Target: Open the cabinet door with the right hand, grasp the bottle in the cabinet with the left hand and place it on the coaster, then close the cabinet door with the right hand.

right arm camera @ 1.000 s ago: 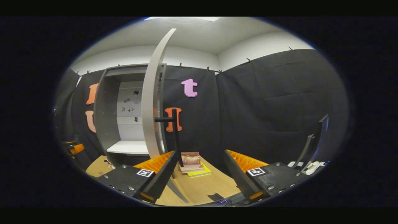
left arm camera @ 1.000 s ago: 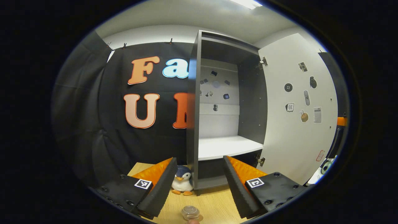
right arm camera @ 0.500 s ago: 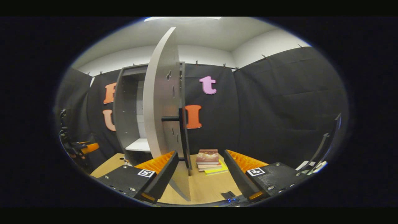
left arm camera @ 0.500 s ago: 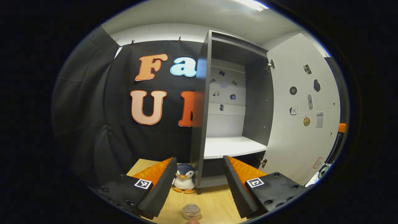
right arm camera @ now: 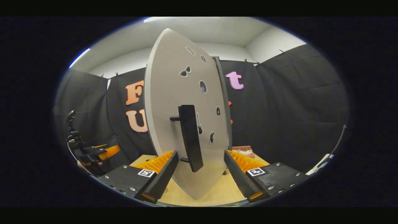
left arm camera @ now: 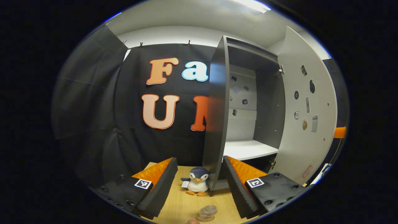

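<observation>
1. Clear bottle [left arm camera: 208, 212], seen from above at the near edge of the left gripper view, standing on a round brownish coaster [left arm camera: 203, 218] on the desk [left arm camera: 183, 203]; ridged, see-through top, little else discernible.
2. Left tool [left arm camera: 199, 186]: spread wide, nothing pinched, held above the desk with the bottle below and between the fingers.
3. Cabinet [left arm camera: 217, 124]: dark grey, standing on the far part of the desk, white shelf [left arm camera: 245, 149] inside bare, small stickers on the pale back panel.
4. Door [left arm camera: 306, 118]: pale grey, hinged at the right, partly open, stickers across its inner face.
5. Right tool [right arm camera: 199, 174]: spread, gripping nothing, pointed at the door's outer face [right arm camera: 186, 93] with the black bar handle [right arm camera: 189, 137] standing between the fingers, apart from both.
6. Plush penguin [left arm camera: 196, 185] upright on the desk, just left of the cabinet's foot.
7. Desk of light wood grain; books [right arm camera: 244, 151] lying at the far right behind the door.
8. Black cloth walls all round, white ceiling with a light strip above.
9. Left tool also visible far left in the right gripper view [right arm camera: 93, 152], held by a hand.
</observation>
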The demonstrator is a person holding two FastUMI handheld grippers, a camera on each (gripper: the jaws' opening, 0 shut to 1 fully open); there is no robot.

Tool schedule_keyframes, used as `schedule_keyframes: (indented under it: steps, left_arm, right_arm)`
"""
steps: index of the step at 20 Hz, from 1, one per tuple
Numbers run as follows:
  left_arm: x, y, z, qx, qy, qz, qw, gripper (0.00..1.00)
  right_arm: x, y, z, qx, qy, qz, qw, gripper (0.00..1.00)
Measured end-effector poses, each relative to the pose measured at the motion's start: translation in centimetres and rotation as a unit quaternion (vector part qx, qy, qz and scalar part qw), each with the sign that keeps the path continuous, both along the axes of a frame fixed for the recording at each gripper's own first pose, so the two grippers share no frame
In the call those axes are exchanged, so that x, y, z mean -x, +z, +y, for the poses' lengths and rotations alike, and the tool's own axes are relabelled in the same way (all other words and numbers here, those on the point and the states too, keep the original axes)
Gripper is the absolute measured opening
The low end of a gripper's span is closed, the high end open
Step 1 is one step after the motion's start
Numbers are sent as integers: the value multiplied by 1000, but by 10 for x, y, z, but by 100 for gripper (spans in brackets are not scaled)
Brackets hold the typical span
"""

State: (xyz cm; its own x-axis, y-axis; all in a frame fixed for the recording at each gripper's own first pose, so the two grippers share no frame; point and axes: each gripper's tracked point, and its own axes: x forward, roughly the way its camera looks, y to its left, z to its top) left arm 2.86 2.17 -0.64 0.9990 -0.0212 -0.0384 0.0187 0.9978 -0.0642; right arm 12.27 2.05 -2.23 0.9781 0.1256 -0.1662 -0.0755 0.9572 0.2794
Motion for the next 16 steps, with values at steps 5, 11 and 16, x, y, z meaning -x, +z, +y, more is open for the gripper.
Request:
schedule_keyframes:
  steps: [5, 11, 16]
  left_arm:
    - [-20, 5, 25, -9, -15, -6, 1000, 94]
    - [-40, 4, 49, -6, -20, -10, 1000, 94]
    - [-58, 5, 50, -9, -30, -16, 999, 94]
  right_arm:
    - [-24, 3, 58, -55, 42, 0, 998, 93]
    - [-71, -3, 83, -27, 35, -2, 999, 100]
    - [-87, 3, 88, -12, 24, -13, 1000, 94]
